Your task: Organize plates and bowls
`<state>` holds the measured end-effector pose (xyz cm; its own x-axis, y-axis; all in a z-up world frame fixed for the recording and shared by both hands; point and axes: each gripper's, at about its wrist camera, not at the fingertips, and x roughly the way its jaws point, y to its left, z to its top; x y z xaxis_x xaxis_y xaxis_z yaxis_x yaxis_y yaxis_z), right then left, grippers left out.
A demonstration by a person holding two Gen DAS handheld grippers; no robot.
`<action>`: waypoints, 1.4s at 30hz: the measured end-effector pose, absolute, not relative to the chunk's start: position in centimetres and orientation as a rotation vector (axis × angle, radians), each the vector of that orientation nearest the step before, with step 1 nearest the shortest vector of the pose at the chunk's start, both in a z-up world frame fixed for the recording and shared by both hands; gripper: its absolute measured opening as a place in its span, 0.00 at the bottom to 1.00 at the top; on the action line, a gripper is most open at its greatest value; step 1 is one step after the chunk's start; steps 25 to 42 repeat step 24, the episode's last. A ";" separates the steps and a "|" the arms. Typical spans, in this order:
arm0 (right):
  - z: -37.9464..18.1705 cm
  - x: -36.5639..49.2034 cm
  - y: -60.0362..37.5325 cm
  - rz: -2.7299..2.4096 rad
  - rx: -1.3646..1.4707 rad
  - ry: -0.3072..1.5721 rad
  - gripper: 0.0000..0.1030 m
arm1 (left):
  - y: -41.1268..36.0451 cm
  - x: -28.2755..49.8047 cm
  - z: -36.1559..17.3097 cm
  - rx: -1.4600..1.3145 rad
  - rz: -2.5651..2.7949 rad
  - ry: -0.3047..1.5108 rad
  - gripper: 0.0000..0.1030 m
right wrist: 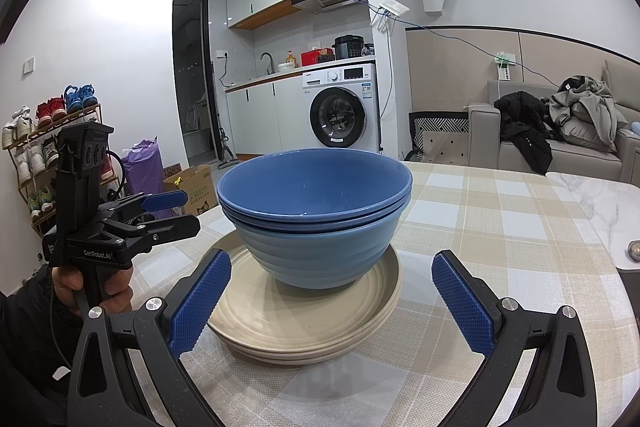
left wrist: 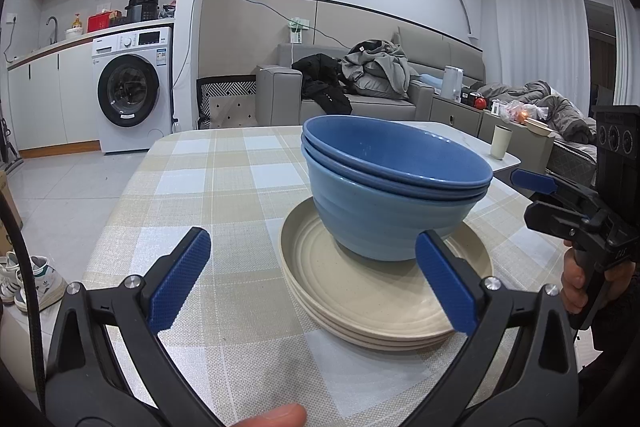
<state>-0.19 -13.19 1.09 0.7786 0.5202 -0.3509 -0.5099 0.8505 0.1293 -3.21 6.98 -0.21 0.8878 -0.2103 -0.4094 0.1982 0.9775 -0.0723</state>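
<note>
Since the nested blue bowls (left wrist: 394,195) stand on the stack of cream plates (left wrist: 380,303) and both your left gripper (left wrist: 312,279) and right gripper (right wrist: 332,303) hang wide open and empty just short of it, a careless nudge to a rim could, I judge, slide or tip the whole pile. You work on a checked tablecloth (left wrist: 224,187) over a table, with a washing machine (left wrist: 132,87) and a cluttered sofa (left wrist: 344,95) behind.
</note>
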 end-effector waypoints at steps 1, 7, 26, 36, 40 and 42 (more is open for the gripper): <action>1.1 -0.2 -13.2 0.557 0.028 0.388 1.00 | 7.0 -3.2 -0.2 -0.029 -0.212 0.428 0.99; 1.1 -0.2 -13.2 0.557 0.028 0.387 1.00 | 7.1 -3.4 -0.1 -0.029 -0.212 0.428 0.99; 1.1 -0.2 -13.2 0.557 0.027 0.388 1.00 | 6.9 -3.1 -0.3 -0.030 -0.213 0.427 0.99; 1.1 -0.2 -13.2 0.557 0.027 0.388 1.00 | 6.9 -3.1 -0.3 -0.030 -0.213 0.427 0.99; 1.1 -0.2 -13.2 0.557 0.027 0.388 1.00 | 6.9 -3.1 -0.3 -0.030 -0.213 0.427 0.99; 1.1 -0.2 -13.2 0.557 0.027 0.388 1.00 | 6.9 -3.1 -0.3 -0.030 -0.213 0.427 0.99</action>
